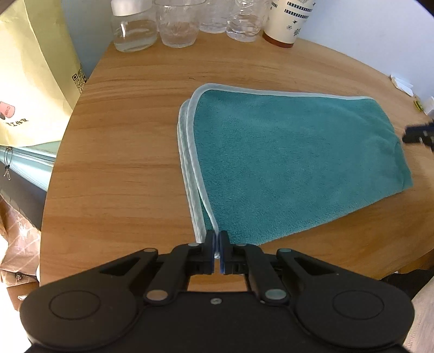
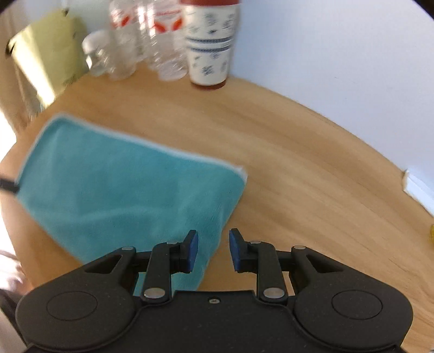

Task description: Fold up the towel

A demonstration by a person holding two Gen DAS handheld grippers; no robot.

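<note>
The left tongs [image 1: 217,251] are pinching the pale-edged near corner of the towel [image 1: 293,163] – already doubled over and lying flat on the worktop [image 1: 122,163] – likely keeping the layers aligned, while the right tongs [image 2: 213,251] are hovering apart, empty, at the towel's opposite end.

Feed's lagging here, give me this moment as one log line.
towel: folded, on table | left gripper: shut on towel corner | right gripper: open, empty

Teal towel [image 1: 293,163] edged in pale mint. Honey-brown wood-grain table [image 1: 122,163]. Cream cup [image 1: 287,21] with dark blue flowers and checked bands, red-brown base. Pale yellow bag [image 1: 32,76]. Black grippers, blue pads [image 2: 193,251].
</note>
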